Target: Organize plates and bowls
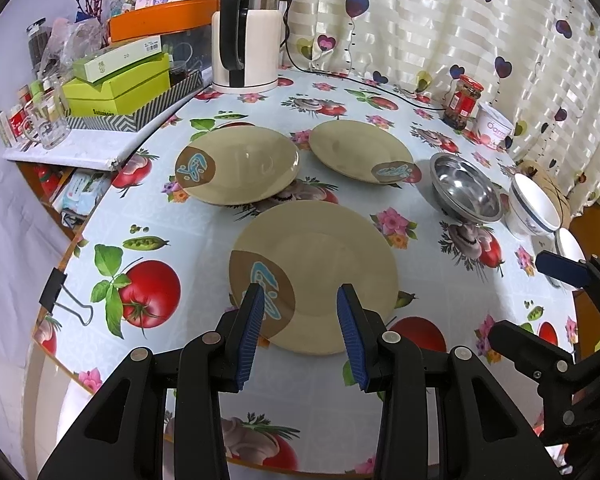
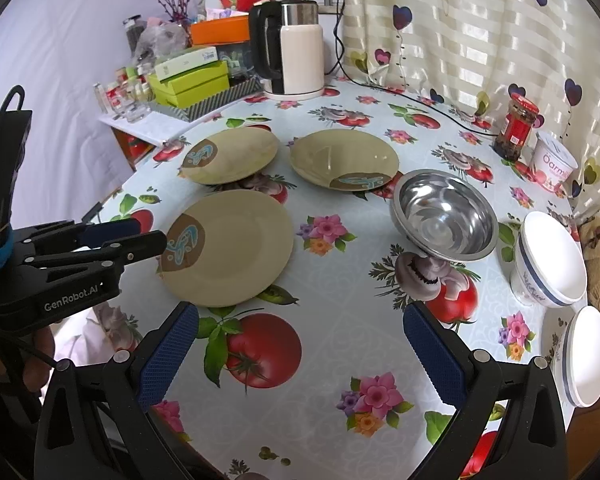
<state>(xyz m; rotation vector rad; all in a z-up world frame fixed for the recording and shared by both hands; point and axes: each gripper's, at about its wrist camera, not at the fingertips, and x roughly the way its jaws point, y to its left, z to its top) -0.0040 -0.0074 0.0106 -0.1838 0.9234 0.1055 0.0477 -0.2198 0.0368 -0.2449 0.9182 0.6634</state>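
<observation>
Three olive plates with brown-and-blue patches lie apart on the fruit-print tablecloth: a near plate (image 1: 316, 276) (image 2: 232, 248), a far-left plate (image 1: 238, 164) (image 2: 232, 154) and a far-right plate (image 1: 360, 150) (image 2: 344, 158). To their right stand a steel bowl (image 1: 466, 188) (image 2: 446, 216) and two white blue-rimmed bowls (image 2: 552, 258) (image 2: 586, 356). My left gripper (image 1: 300, 300) (image 2: 150, 234) is open, hovering over the near plate's front-left rim and holding nothing. My right gripper (image 2: 300, 316) (image 1: 532, 304) is wide open and empty over bare cloth, short of the steel bowl.
A white kettle (image 1: 248, 40) with its cord stands at the back. A red-lidded jar (image 2: 514, 128) and a yogurt tub (image 2: 552, 164) sit by the curtain. Green boxes (image 1: 116, 84) and small bottles crowd a side shelf on the left. A binder clip (image 1: 60, 296) grips the table's left edge.
</observation>
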